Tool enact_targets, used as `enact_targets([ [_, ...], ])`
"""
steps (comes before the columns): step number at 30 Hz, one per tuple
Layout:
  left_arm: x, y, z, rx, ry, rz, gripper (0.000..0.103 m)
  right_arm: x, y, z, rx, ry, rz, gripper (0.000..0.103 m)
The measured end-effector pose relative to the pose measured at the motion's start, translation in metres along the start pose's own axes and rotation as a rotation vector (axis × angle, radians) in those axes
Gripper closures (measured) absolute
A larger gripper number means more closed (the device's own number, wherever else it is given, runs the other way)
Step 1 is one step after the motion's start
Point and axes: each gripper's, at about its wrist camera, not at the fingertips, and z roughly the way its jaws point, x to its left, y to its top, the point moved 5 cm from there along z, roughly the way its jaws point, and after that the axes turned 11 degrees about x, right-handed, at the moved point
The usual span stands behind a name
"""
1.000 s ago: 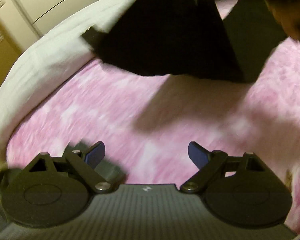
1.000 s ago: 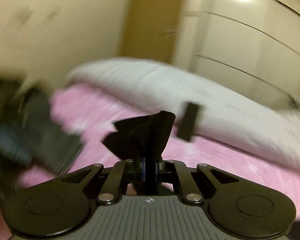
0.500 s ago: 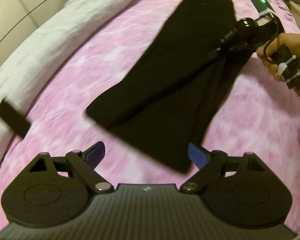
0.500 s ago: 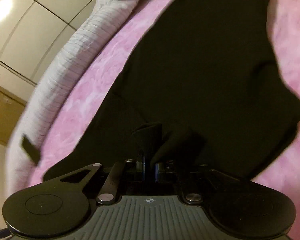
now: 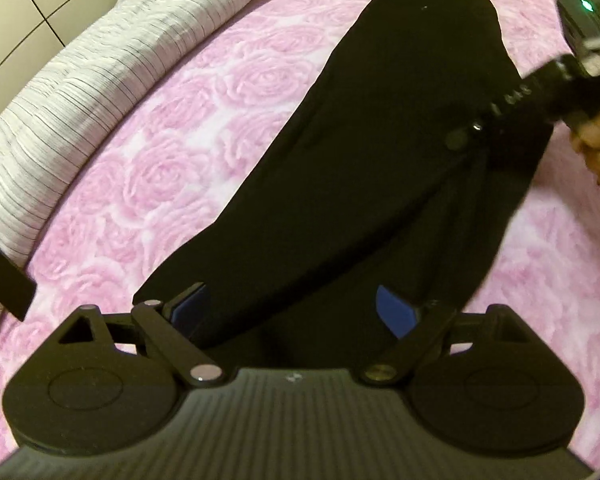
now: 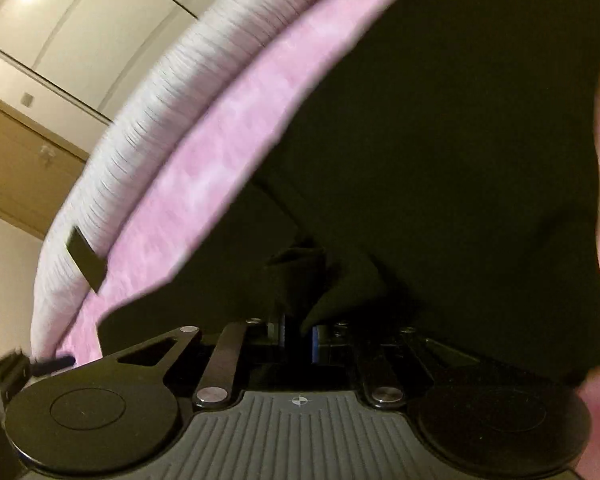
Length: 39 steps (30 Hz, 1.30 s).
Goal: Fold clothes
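Right gripper (image 6: 298,330) pinches black garment (image 5: 380,160); left gripper (image 5: 290,310) gapes

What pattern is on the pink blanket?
Roses, pink on pink, all over the blanket; clearest in the left wrist view.

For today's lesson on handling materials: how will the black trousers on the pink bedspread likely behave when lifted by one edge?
Probably floppy: the black trousers bunch into folds where the right tongs pinch them. Probably light for their size, since one small pinch seems to raise an edge. Likely to drag rather than slide, as the pink bedspread looks plush and textured.
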Motion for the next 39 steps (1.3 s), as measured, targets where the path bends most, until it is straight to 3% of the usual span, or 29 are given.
enact_targets([
  [4, 0.012, -0.001, 0.013, -0.006, -0.015, -0.005, 0.015, 0.001, 0.002, -0.023, -0.011, -0.05, -0.004, 0.072],
  [7, 0.03, 0.002, 0.016, -0.035, -0.076, -0.051, 0.015, 0.013, 0.011, -0.043, -0.034, -0.108, -0.051, 0.068],
  [11, 0.057, 0.027, 0.024, -0.076, -0.219, -0.087, 0.02, 0.022, 0.016, -0.065, -0.072, -0.157, -0.109, 0.065],
  [13, 0.069, 0.044, 0.031, -0.088, -0.293, -0.096, 0.028, 0.023, 0.02, -0.066, -0.067, -0.161, -0.113, 0.063],
  [15, 0.072, 0.067, 0.04, -0.086, -0.351, -0.076, 0.037, 0.022, 0.024, -0.063, -0.048, -0.17, -0.11, 0.058],
  [21, 0.05, 0.135, 0.072, -0.061, -0.492, 0.086, 0.05, 0.005, 0.009, -0.059, -0.024, -0.114, -0.005, 0.05],
  [24, 0.037, 0.159, 0.099, -0.014, -0.523, 0.157, 0.062, -0.001, -0.004, -0.063, -0.025, -0.08, 0.041, 0.043],
  [28, 0.027, 0.175, 0.13, 0.067, -0.564, 0.202, 0.07, -0.007, -0.011, -0.063, -0.029, -0.04, 0.106, 0.042],
  [32, 0.021, 0.177, 0.141, 0.096, -0.587, 0.239, 0.07, -0.008, -0.015, -0.053, -0.017, 0.0, 0.174, 0.04],
  [37, 0.03, 0.177, 0.137, 0.082, -0.576, 0.226, 0.099, -0.002, -0.007, -0.029, -0.021, 0.033, 0.197, 0.04],
  [38, 0.032, 0.176, 0.131, 0.064, -0.576, 0.228, 0.1, -0.003, -0.009, -0.029, -0.026, 0.039, 0.214, 0.04],
  [39, 0.034, 0.176, 0.124, 0.044, -0.579, 0.228, 0.1, -0.002, -0.009, -0.03, -0.033, 0.041, 0.219, 0.057],
])
